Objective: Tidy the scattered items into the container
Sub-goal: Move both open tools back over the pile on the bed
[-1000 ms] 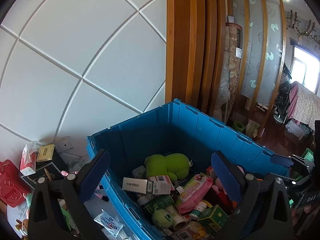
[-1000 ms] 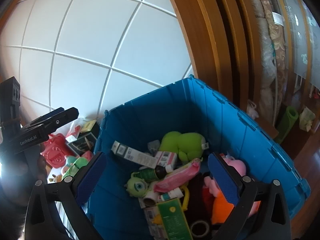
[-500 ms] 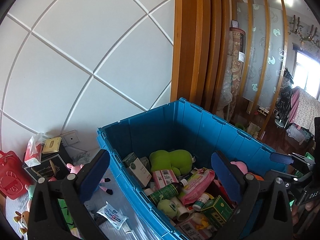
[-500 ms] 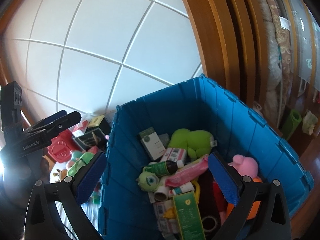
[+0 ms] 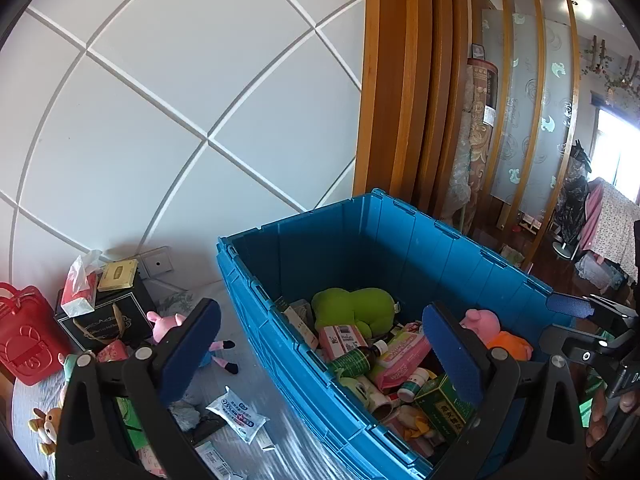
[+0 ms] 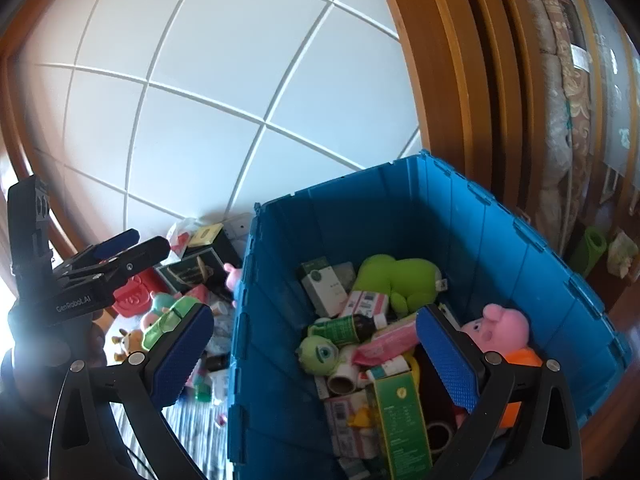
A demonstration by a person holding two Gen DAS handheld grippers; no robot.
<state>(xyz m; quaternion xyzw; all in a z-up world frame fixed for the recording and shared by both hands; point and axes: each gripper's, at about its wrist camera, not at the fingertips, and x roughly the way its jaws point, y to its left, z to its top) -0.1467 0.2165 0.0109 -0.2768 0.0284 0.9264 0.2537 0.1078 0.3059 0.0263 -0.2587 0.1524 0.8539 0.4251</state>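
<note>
A blue plastic crate (image 5: 404, 240) (image 6: 500, 240) holds several items: a green plush (image 5: 352, 308) (image 6: 396, 276), a pink pig toy (image 5: 492, 328) (image 6: 504, 326), boxes and bottles. My left gripper (image 5: 320, 356) is open and empty above the crate's left wall. My right gripper (image 6: 312, 364) is open and empty over the crate's left side. Scattered items lie left of the crate: a pink pig doll (image 5: 168, 324), a white wipes packet (image 5: 238, 408) and a green pack (image 6: 168, 320).
A red bag (image 5: 24, 336), a black box (image 5: 104, 316) with a tissue pack on it and a small bear toy (image 5: 44, 428) stand at the far left by the white panelled wall. Wooden slats rise behind the crate.
Both grippers have shifted left and back from the crate, so more of the scattered items on the left show. A white box in the crate has tipped against its left wall.
</note>
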